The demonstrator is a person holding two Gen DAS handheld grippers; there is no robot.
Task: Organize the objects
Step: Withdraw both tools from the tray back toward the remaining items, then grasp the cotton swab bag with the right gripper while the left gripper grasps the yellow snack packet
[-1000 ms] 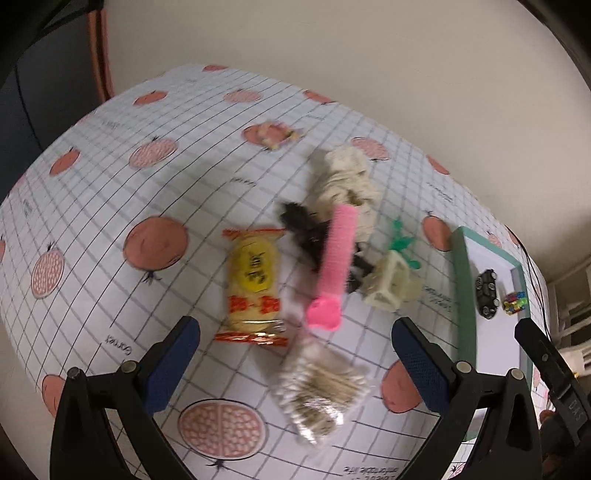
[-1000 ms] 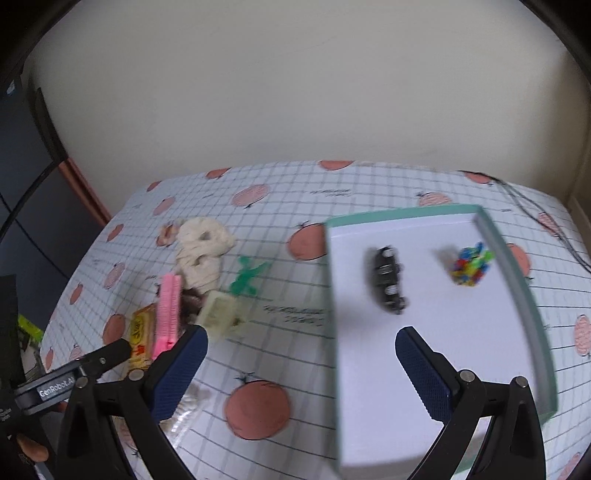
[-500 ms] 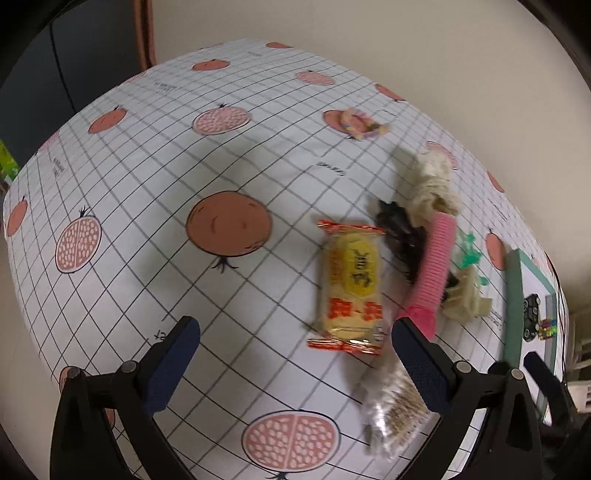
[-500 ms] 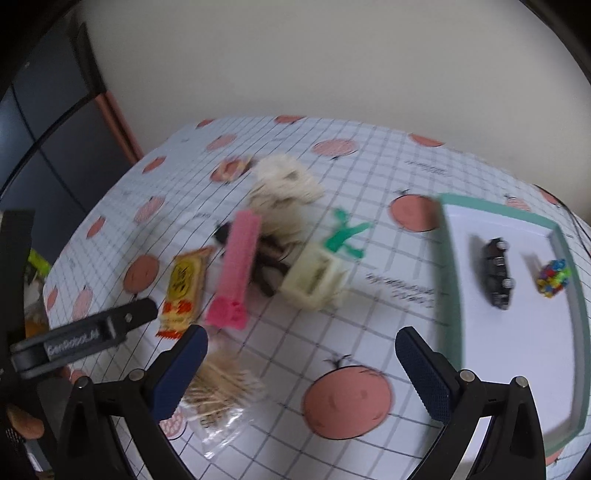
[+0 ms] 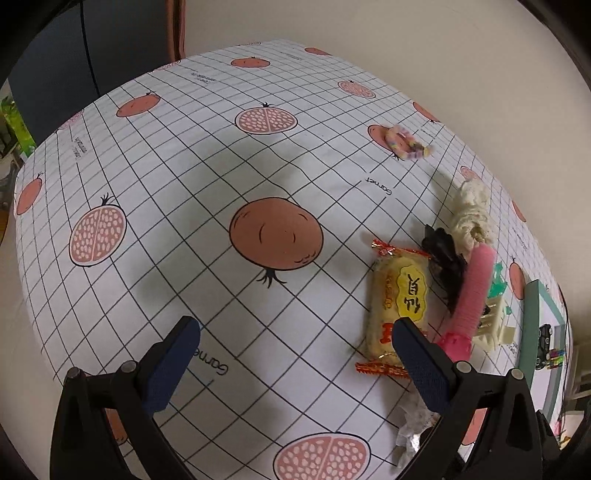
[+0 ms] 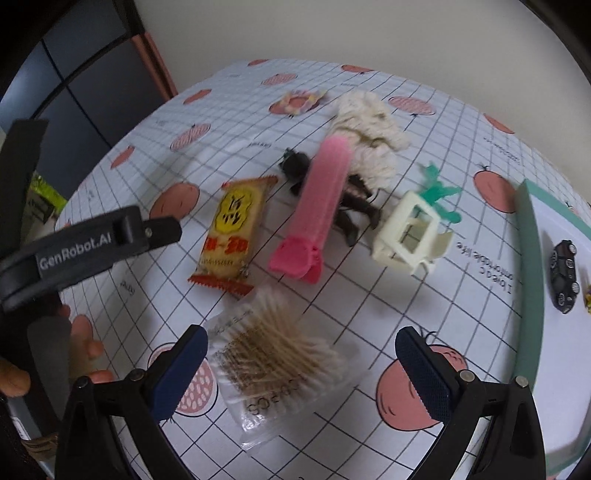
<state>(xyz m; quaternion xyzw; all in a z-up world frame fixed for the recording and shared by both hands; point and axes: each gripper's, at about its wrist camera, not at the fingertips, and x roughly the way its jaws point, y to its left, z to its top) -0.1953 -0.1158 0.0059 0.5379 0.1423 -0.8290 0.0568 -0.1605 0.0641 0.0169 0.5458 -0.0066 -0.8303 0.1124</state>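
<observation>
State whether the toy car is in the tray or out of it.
In. The toy car lies on the white floor inside the tray's green rim.

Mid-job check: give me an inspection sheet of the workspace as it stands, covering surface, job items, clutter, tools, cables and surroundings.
Surface: table under a grid cloth with pomegranate prints.
Job's things: snack packet, pink clip, cotton swab bag, cream plastic piece, cream rope bundle, black item, small candy; green-rimmed tray holds a toy car.
Clutter: nothing seen.
Tools: left tool open, empty; right tool open above the swab bag.
Cables: dark cable beyond the table.
Surroundings: plain wall.
</observation>
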